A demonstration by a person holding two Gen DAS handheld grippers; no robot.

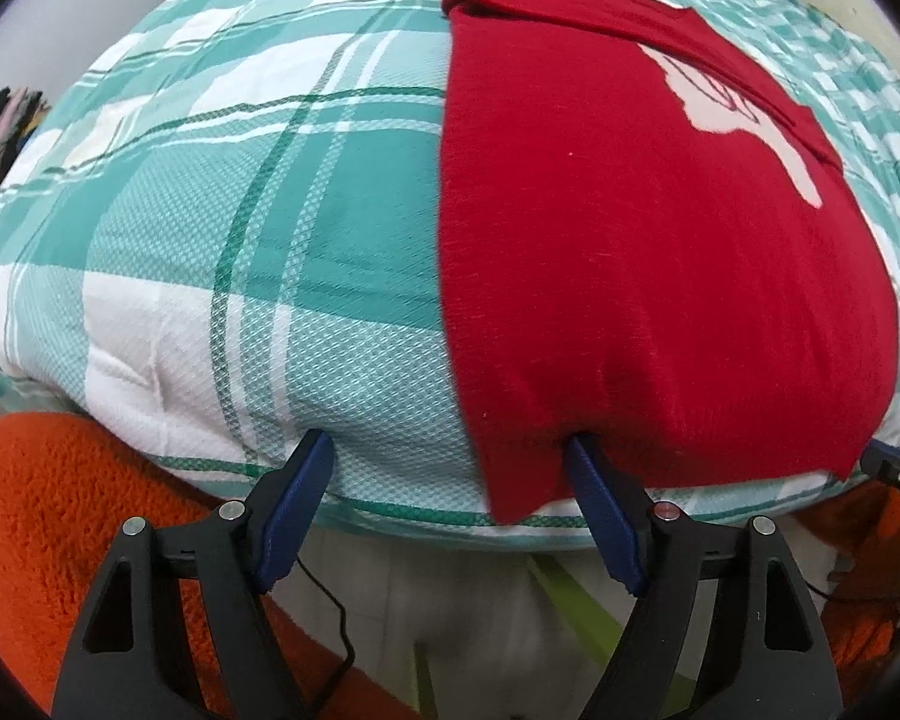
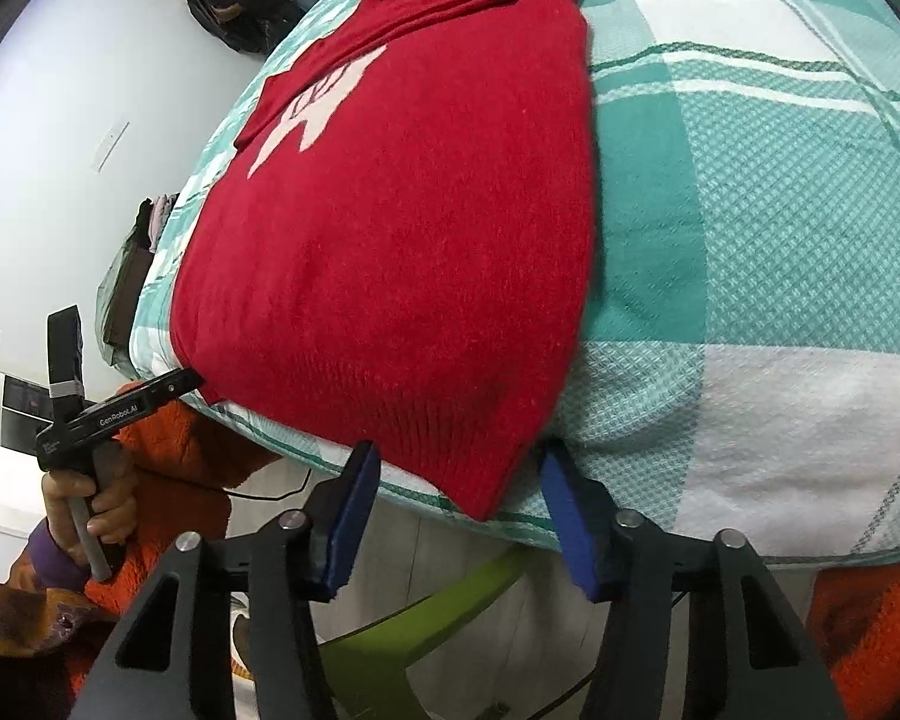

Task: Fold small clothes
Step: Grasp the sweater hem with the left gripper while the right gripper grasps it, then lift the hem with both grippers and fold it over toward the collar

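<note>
we set both grippers at the red knitted sweater's [image 1: 660,276] hem: left gripper [image 1: 450,450] wide, right gripper [image 2: 459,456] narrower, each straddling a corner, neither gripping.

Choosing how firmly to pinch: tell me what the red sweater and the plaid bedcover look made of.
Red sweater: looks like soft knit, wool or acrylic; fuzzy matte surface, ribbed hem. Plaid bedcover: looks like woven cotton, matte; fine waffle-like texture, though the fibre itself cannot be told.
</note>
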